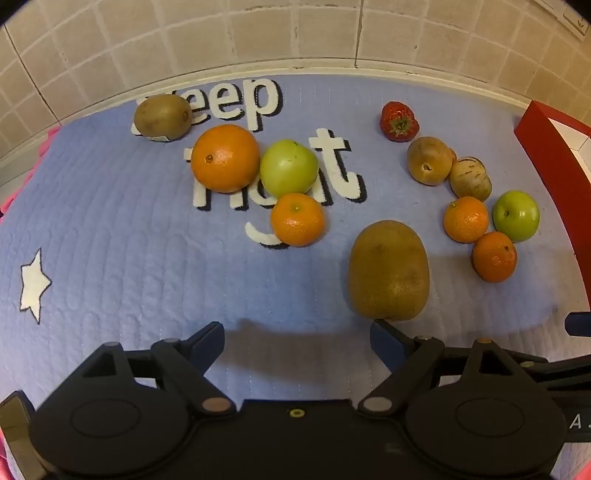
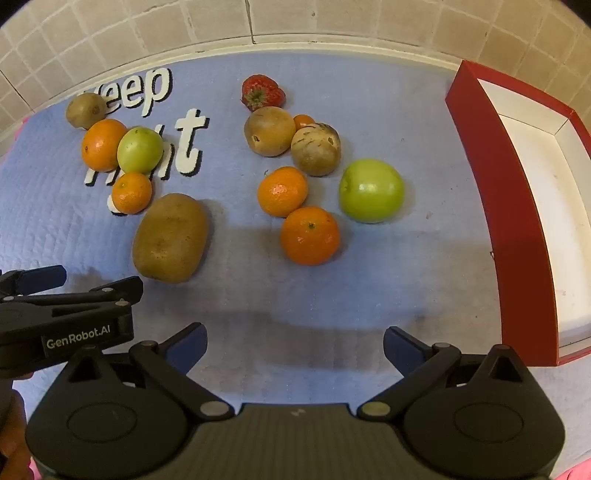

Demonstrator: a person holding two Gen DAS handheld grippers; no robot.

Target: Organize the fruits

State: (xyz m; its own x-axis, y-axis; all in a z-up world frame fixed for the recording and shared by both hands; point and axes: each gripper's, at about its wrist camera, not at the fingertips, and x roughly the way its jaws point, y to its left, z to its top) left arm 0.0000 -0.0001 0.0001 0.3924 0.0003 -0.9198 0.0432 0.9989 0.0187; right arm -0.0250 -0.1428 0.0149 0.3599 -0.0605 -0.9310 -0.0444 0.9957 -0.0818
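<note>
Loose fruit lies on a blue quilted mat (image 1: 110,240) (image 2: 369,295). A large kiwi (image 1: 388,270) (image 2: 170,237) lies nearest, just ahead of my left gripper (image 1: 297,341), which is open and empty. An orange (image 1: 225,158), a green apple (image 1: 289,168) and a mandarin (image 1: 297,219) cluster mid-mat. Two mandarins (image 2: 282,191) (image 2: 310,235), a green apple (image 2: 371,190), two brown fruits (image 2: 269,131) (image 2: 316,148) and a strawberry (image 2: 262,92) lie ahead of my right gripper (image 2: 295,349), which is open and empty. A red box (image 2: 517,221) with a white inside stands at the right.
A small kiwi (image 1: 162,116) lies at the mat's far left. A tiled wall (image 1: 295,33) runs behind the mat. The left gripper's body (image 2: 62,314) sits at the left of the right wrist view.
</note>
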